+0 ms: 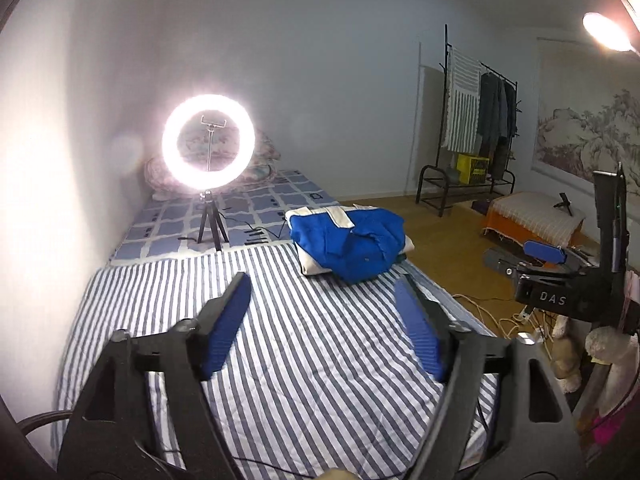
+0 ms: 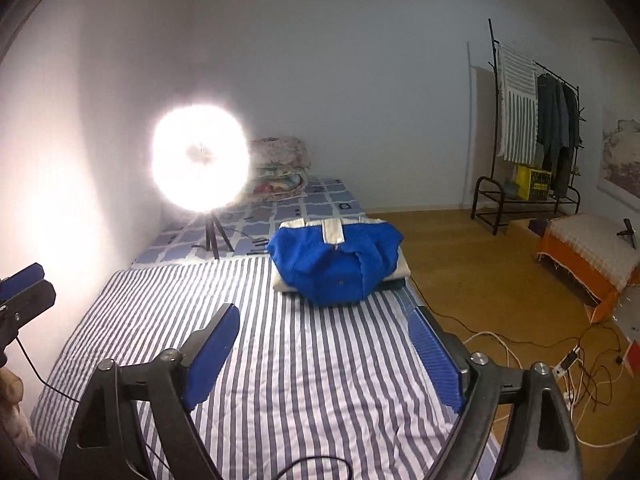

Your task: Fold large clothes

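Left wrist view: your left gripper (image 1: pixel 322 284) hangs with jaws spread wide and empty above the striped bed (image 1: pixel 132 308), the folded blue garment (image 1: pixel 348 242) lying at its far right edge.

Right wrist view: your right gripper (image 2: pixel 324 312) likewise gapes empty, the garment (image 2: pixel 336 264) ahead beside the ring light (image 2: pixel 200 162).

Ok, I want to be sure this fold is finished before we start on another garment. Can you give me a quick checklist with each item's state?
1. Left gripper open, nothing between its fingers: ok.
2. Right gripper open and empty: ok.
3. Blue and white garment lies as a folded bundle on the striped sheet: ok.
4. Bundle sits wholly on the bed: cannot tell, it is close to the bed's floor-side edge.
5. Bare striped sheet between grippers and bundle: ok.
6. Ring light on its tripod stands apart from the bundle: ok.
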